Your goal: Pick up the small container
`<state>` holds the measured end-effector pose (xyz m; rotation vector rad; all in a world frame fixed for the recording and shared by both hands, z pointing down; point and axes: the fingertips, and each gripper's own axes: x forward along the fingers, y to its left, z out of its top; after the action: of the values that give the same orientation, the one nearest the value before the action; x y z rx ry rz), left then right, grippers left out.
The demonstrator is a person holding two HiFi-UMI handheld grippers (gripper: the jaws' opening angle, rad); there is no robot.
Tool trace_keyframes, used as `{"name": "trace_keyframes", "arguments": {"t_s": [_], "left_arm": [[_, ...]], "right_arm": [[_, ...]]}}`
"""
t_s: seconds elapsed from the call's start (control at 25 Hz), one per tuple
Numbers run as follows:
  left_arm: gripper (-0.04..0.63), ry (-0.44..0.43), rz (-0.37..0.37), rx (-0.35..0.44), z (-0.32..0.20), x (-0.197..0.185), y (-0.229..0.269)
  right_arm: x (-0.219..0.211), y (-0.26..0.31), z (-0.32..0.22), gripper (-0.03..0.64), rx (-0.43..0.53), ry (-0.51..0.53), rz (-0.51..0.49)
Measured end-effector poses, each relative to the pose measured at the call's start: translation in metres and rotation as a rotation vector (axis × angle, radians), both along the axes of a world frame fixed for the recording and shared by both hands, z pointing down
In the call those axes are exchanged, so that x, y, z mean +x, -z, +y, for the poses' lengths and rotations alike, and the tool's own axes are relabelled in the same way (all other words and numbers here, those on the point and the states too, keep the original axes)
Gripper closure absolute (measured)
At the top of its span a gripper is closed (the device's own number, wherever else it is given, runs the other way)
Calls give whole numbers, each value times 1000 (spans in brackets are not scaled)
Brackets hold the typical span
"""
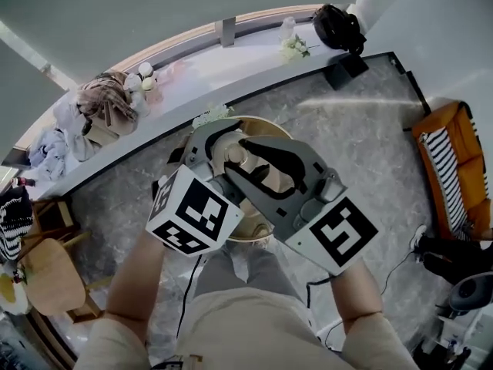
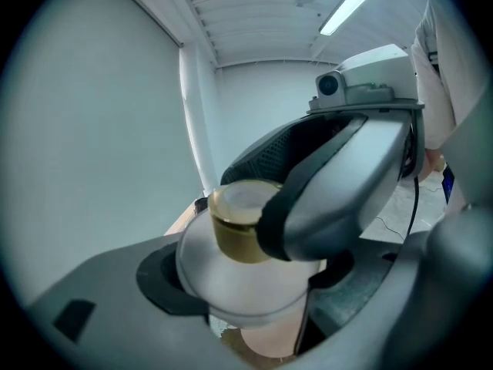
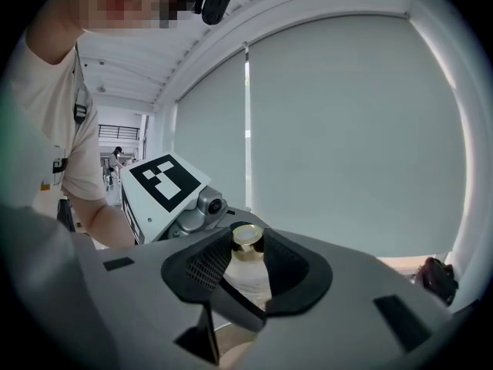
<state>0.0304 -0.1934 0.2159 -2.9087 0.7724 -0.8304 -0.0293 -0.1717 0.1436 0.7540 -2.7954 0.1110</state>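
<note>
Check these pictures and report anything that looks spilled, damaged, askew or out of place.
Nothing stands out. The small container is held between both grippers: the left gripper grips its frosted body, the right gripper is shut round its gold cap. The cap is on; no spill or damage shows.

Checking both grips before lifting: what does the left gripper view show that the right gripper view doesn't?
Left gripper view only: the left tool cupping the small frosted white container round its bulging body, and a ceiling strip light. Right gripper view only: the left tool's black-and-white marker cube and a grey window blind. Both: the right tool closed on the container's gold cap.
</note>
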Motion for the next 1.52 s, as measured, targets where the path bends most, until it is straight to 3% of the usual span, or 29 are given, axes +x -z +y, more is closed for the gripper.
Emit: {"name": "trace_keyframes", "arguments": {"t_s": [0.32,0.64,0.88,1.16,1.52], "left_arm": [[262,17,8,58,23,0,92],[262,17,-18,76,58,1,129],[262,35,29,50,84,-3,124],[262,39,2,7,98,0,94],[262,48,25,-40,97,0,73]], "right_arm": [[0,91,29,489,121,28,-32],[3,127,66,491,151,49,-41],[-2,120,91,491,141,80,-37],[4,94,102,491,91,78,-66],[3,73,99,490,49,72,-68]]}}
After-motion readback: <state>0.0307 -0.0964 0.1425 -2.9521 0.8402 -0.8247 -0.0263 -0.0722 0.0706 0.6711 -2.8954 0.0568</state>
